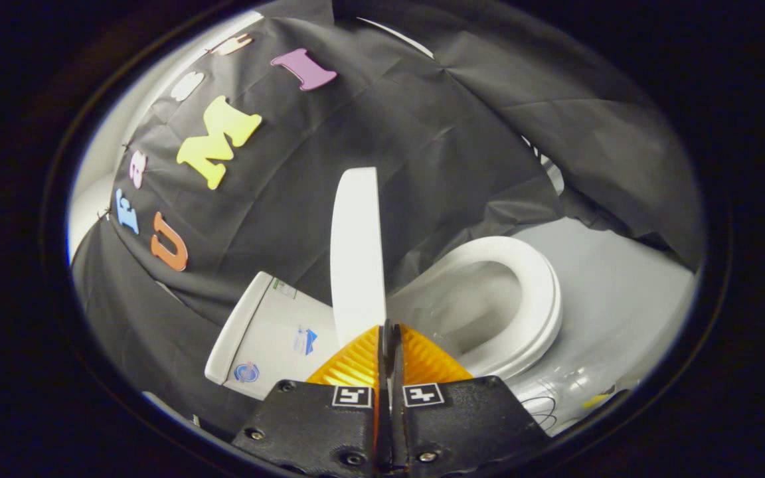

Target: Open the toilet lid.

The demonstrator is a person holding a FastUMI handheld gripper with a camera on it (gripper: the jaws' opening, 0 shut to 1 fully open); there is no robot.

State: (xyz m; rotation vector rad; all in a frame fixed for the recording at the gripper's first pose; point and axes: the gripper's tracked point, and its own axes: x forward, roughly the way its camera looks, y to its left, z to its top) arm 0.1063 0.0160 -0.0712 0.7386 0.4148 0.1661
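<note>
Now the tool point(388, 330) clamps the raised lid's point(356, 252) edge, seat point(542, 292) uncovered.

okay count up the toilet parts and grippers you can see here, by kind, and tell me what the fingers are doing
Toilet lid, raised: 1
Toilet seat, down: 1
Toilet tank: 1
Gripper, fingers closed together at the lid's edge: 1
Total: 4

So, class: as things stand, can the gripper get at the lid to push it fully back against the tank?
Probably yes. The gripper is shut, its jaws meeting at the lid, which stands raised edge-on right ahead. Nothing sits between lid and tank; the seat lies off to the other side.
</note>
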